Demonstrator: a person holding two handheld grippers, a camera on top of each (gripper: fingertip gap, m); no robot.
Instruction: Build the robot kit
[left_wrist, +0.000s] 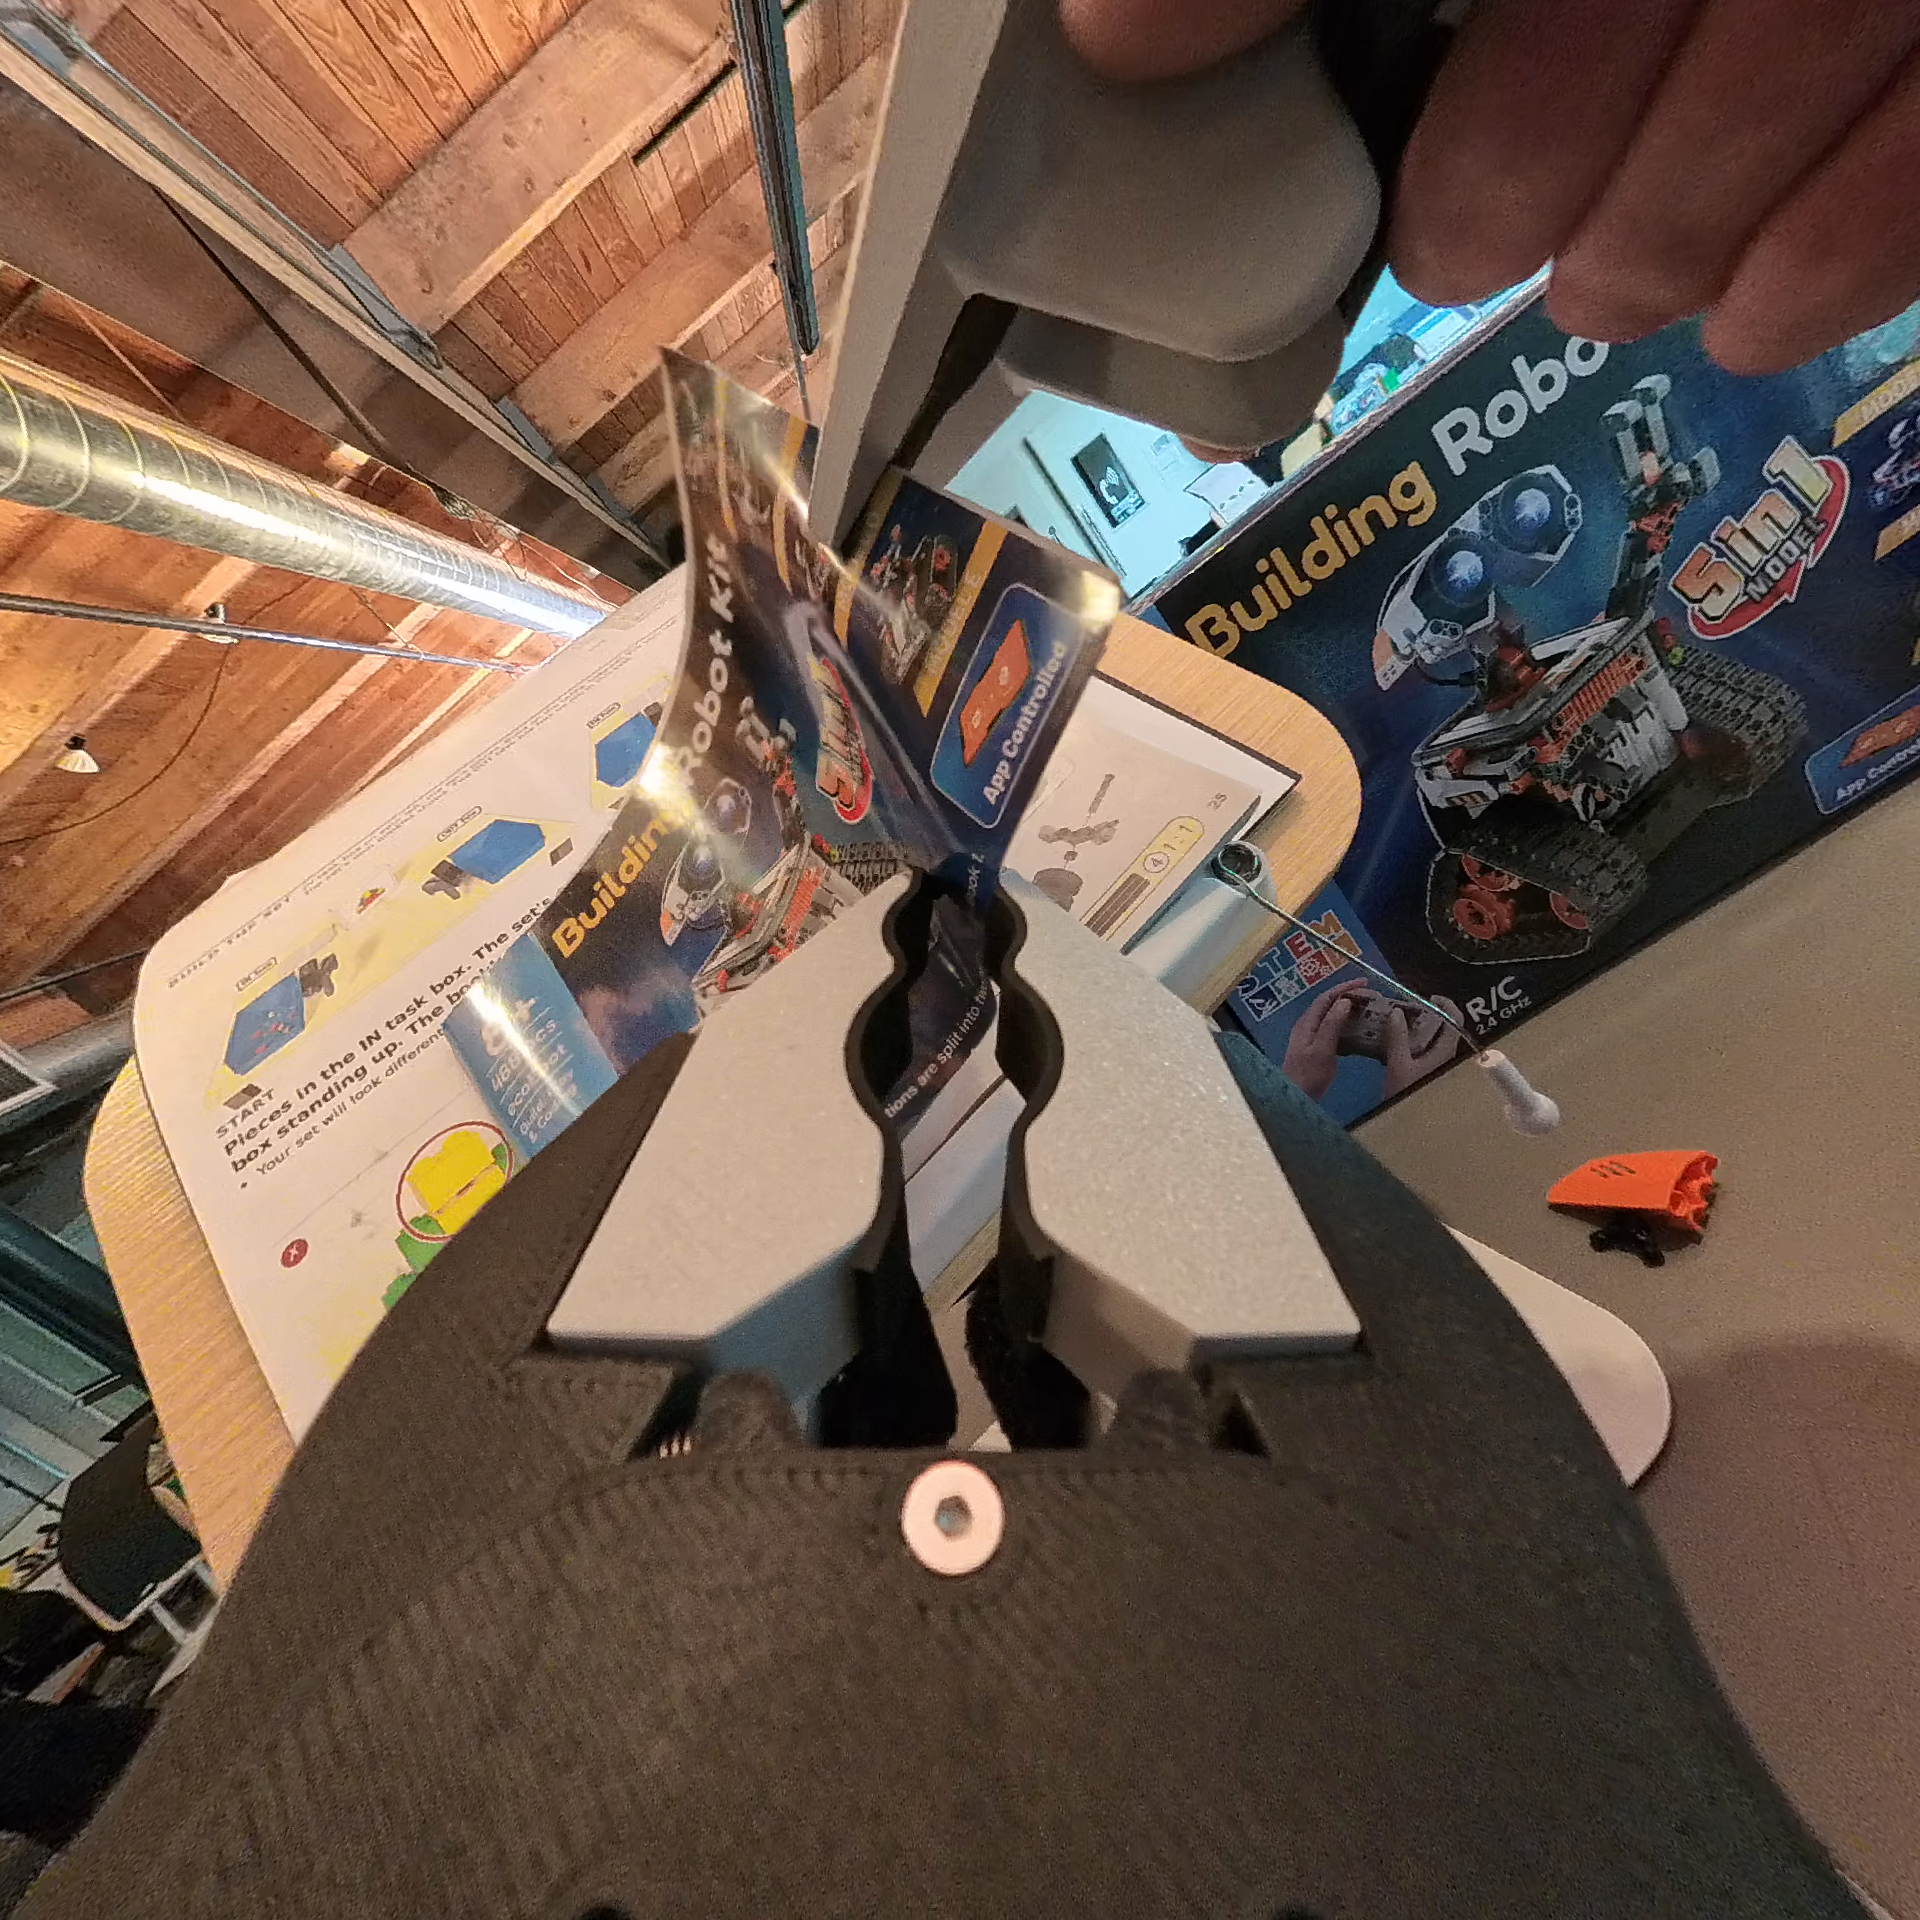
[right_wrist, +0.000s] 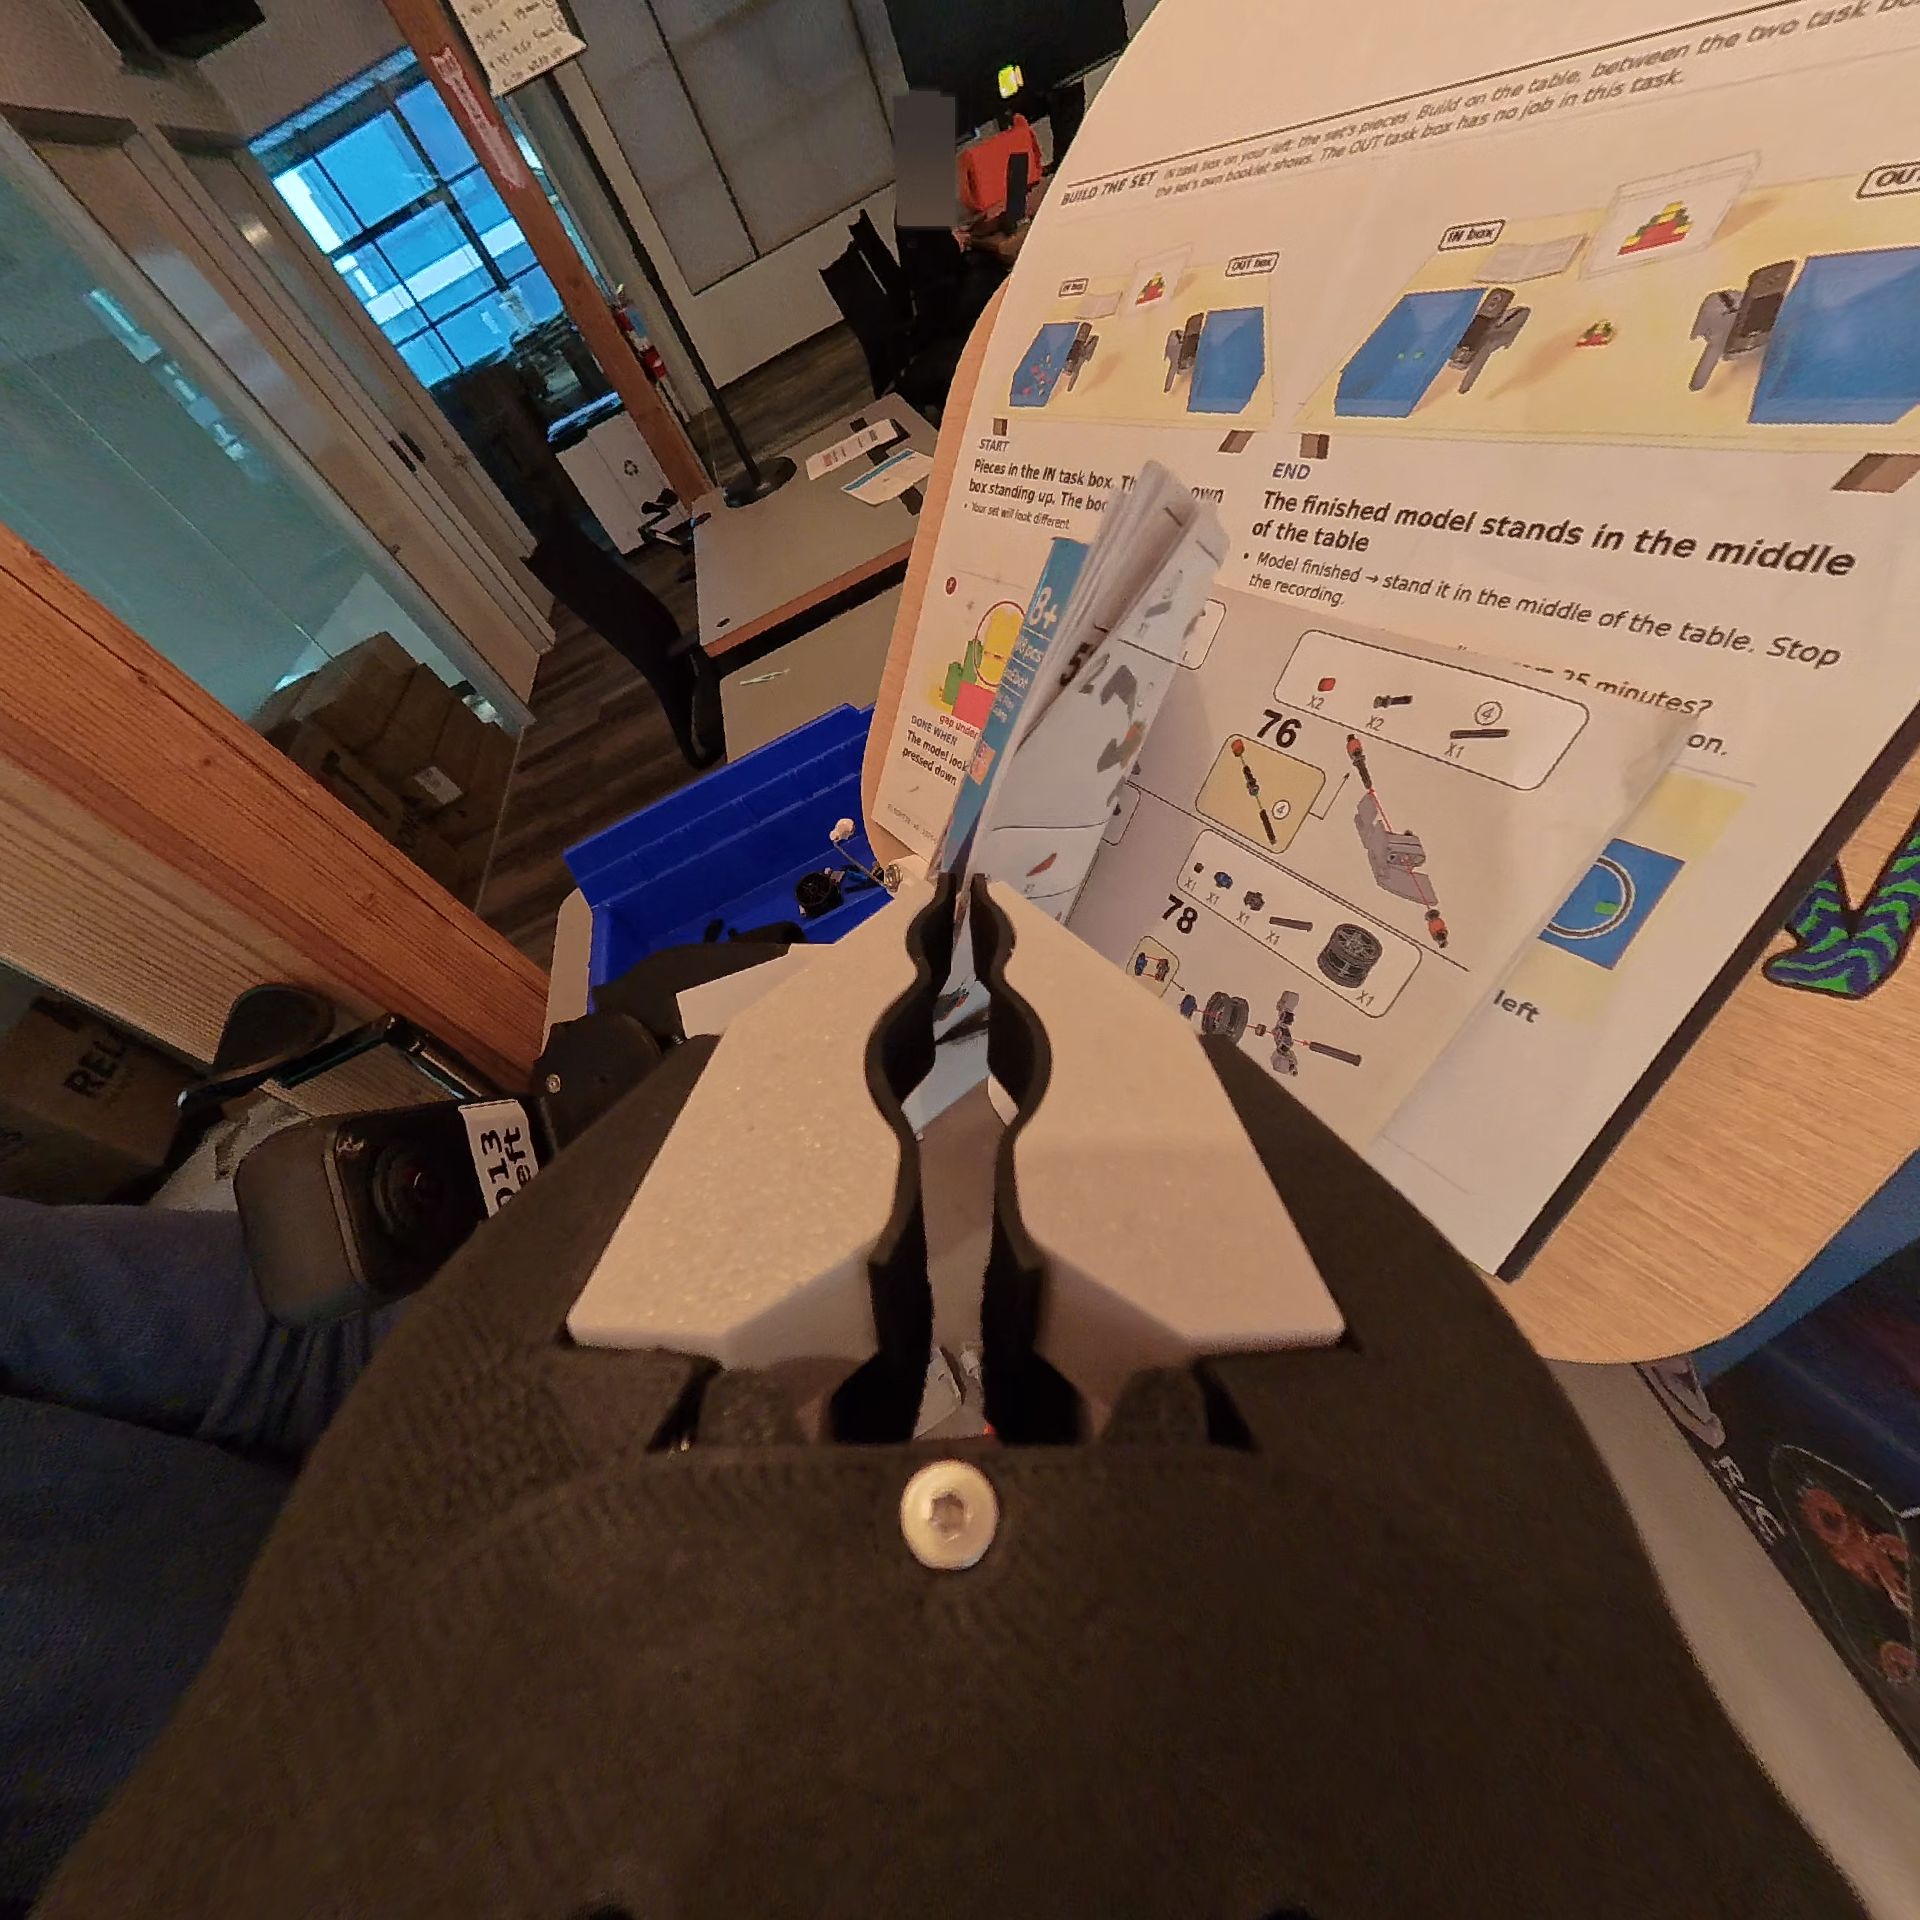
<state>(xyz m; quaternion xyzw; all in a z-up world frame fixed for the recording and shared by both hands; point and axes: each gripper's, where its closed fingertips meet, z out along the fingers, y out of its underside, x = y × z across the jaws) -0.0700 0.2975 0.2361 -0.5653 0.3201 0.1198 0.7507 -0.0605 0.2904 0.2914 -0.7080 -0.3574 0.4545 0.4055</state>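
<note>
Left gripper (left_wrist: 954, 904) pinching glossy booklet (left_wrist: 831, 707) cover, booklet bowed upward; right gripper (right_wrist: 961, 894) clamped on same booklet's (right_wrist: 1122, 727) inner pages, held before instruction board (right_wrist: 1558, 468); blue bin (right_wrist: 727, 831) beyond; orange piece (left_wrist: 1631, 1193) on table (left_wrist: 1714, 1039)

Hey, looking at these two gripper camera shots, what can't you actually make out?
- Left wrist view: booklet lower edge, hidden between the left gripper fingers.
- Left wrist view: right gripper, cut off by the top edge and a hand.
- Right wrist view: blue bin contents, too small, partly behind the right gripper.
</note>
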